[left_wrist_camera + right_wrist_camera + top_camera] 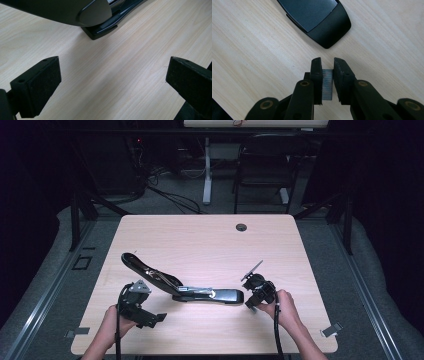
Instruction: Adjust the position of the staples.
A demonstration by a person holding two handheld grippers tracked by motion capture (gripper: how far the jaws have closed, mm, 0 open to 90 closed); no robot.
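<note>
On the pale table (200, 240), the stapler (185, 287) lies open: your right gripper (327, 75) clamps a staple strip (327, 83), left gripper (112, 82) gapes empty. Next, seat it carefully in the channel.

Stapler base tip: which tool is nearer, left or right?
Right. The right tool, shut on a strip of staples, sits just off the stapler base's tip. The left tool, open, is by the hinge end, farther away.

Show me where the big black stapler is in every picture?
High view: the stapler lies opened out mid-table, between the two grippers.
Left gripper view: its end sits at the top edge.
Right gripper view: its rounded end is at the top.
Shared landmark: the pale wooden table.
</note>
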